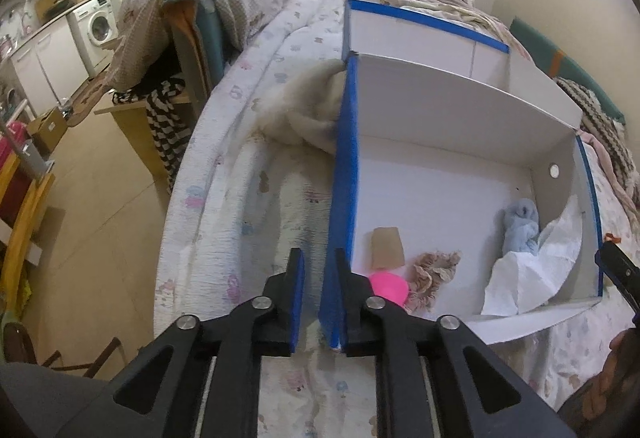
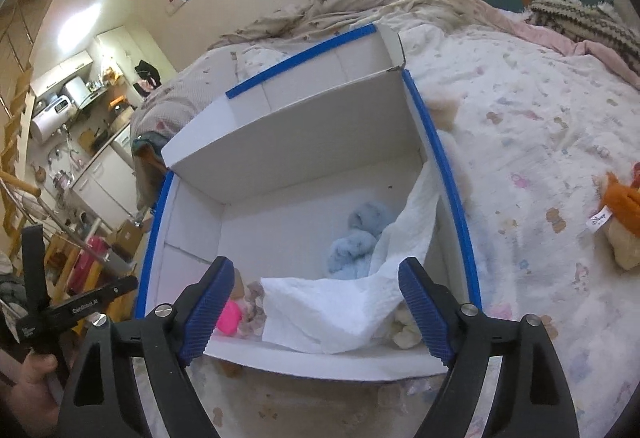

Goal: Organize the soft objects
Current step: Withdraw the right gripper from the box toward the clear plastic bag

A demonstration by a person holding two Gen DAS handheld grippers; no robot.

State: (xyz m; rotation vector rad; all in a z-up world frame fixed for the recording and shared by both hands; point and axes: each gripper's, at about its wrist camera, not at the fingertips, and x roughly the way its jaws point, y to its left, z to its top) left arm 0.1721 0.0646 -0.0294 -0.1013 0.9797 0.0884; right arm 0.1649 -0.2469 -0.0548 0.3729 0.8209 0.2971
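Two grippers are in my feeds, both over a white cardboard box with blue-taped rims [image 2: 448, 166] that sits open on a pale printed quilt [image 2: 540, 142] covering the bed. My left gripper [image 1: 320, 278] straddles the box's left wall, one finger outside and one inside; the fingers are close together around the blue edge [image 1: 340, 198], but I cannot tell whether the pads actually press on it. My right gripper [image 2: 316, 302] hangs with its blue ribbed fingers [image 2: 210, 306] spread wide above the near end of the box, holding nothing. Inside the box lie a fluffy light-blue plush toy [image 2: 356, 242], a crumpled white textured cloth [image 2: 340, 302] draped from the right wall down across the floor, a bright pink round object [image 2: 229, 320] in the near left corner, a frilly beige fabric piece [image 1: 434, 278] just beside it, and a small tan rectangular piece [image 1: 387, 248] against the left wall. A cream fuzzy bundle [image 1: 308, 110] rests on the quilt touching the outside of the left wall. An orange-and-cream plush toy with a white tag [image 2: 622, 214] lies on the quilt well apart from the box, off to the right.
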